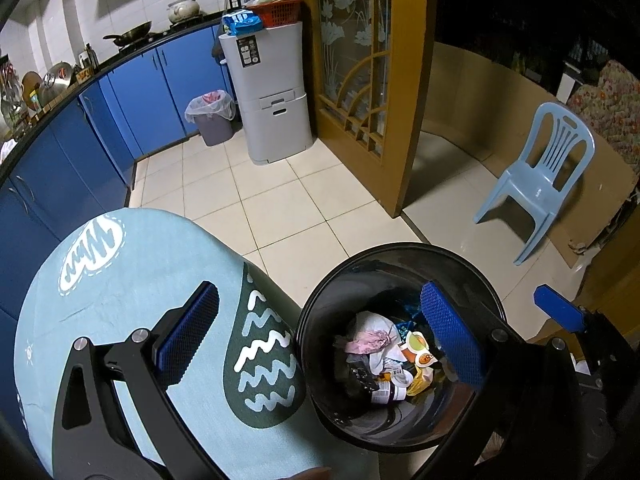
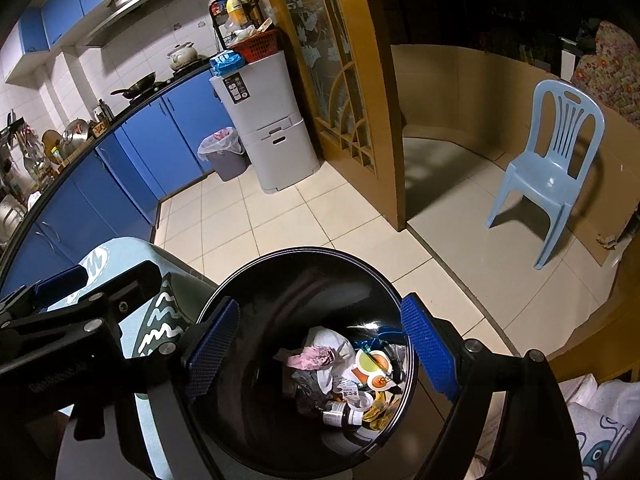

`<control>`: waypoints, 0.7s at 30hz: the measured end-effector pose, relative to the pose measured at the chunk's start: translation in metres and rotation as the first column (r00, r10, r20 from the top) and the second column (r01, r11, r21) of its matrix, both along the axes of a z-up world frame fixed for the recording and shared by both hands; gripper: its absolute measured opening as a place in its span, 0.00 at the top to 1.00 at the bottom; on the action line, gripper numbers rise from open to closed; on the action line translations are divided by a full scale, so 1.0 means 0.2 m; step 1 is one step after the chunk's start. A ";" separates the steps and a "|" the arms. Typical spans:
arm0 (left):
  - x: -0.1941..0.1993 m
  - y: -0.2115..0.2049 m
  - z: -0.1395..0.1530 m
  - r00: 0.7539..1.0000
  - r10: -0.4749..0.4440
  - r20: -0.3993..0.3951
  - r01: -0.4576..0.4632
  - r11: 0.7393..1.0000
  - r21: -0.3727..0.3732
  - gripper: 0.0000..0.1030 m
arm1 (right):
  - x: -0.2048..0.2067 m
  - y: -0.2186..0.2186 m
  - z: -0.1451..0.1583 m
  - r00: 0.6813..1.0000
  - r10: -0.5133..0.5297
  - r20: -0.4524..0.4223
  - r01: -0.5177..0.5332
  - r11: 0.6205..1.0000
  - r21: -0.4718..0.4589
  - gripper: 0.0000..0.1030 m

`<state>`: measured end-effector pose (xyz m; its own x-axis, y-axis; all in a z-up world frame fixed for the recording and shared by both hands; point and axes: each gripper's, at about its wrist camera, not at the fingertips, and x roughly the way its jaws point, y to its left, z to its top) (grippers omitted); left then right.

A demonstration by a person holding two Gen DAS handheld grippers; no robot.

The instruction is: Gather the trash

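Note:
A black round trash bin (image 1: 320, 312) stands on the tiled floor beside a light-blue table (image 1: 132, 280). It holds trash (image 1: 384, 356): crumpled white and pink paper, cups, a yellow wrapper, a dark bottle. My left gripper (image 1: 320, 332) is open and empty, one finger over the table, the other over the bin. My right gripper (image 2: 320, 344) is open and empty above the bin (image 2: 256, 280), with the trash (image 2: 344, 376) below it. The right gripper's fingertip (image 1: 556, 308) also shows at the right of the left wrist view.
Blue kitchen cabinets (image 1: 120, 92) run along the left. A grey lined bin (image 1: 212, 116) stands beside a grey appliance (image 1: 272, 92). A wooden glass door (image 1: 360, 60) stands behind, and a light-blue plastic chair (image 1: 540, 176) on the right. White bags (image 2: 600, 408) lie at the lower right.

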<state>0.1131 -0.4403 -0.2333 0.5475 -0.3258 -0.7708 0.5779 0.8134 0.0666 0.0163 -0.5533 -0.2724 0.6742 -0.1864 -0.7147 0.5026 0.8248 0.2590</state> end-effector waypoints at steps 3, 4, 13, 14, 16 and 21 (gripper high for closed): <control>0.00 0.00 0.00 1.000 0.000 0.002 0.000 1.000 -0.001 0.03 | 0.00 0.00 0.00 1.000 -0.001 0.000 0.001 1.000 -0.001 0.21; 0.00 0.00 0.00 1.000 0.000 0.002 0.000 1.000 -0.001 0.03 | 0.00 0.00 0.00 1.000 0.000 0.001 0.000 1.000 -0.001 0.21; -0.01 -0.01 0.01 1.000 -0.001 -0.002 0.001 1.000 -0.004 0.03 | 0.00 0.00 0.00 1.000 0.001 0.001 -0.001 1.000 0.000 0.21; -0.01 -0.01 0.01 1.000 -0.001 -0.004 0.001 1.000 -0.005 0.03 | 0.00 0.00 0.00 1.000 0.000 0.000 0.000 1.000 -0.002 0.21; -0.01 -0.01 0.01 1.000 -0.001 -0.005 0.001 1.000 -0.006 0.03 | 0.00 0.00 0.00 1.000 0.001 0.001 -0.001 1.000 -0.001 0.21; -0.01 -0.01 0.02 1.000 0.000 -0.008 0.000 1.000 -0.008 0.03 | 0.00 0.00 0.00 1.000 0.001 0.001 -0.001 1.000 -0.001 0.21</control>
<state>0.1112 -0.4425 -0.2299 0.5416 -0.3322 -0.7722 0.5784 0.8139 0.0555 0.0159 -0.5529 -0.2725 0.6748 -0.1862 -0.7141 0.5015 0.8256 0.2586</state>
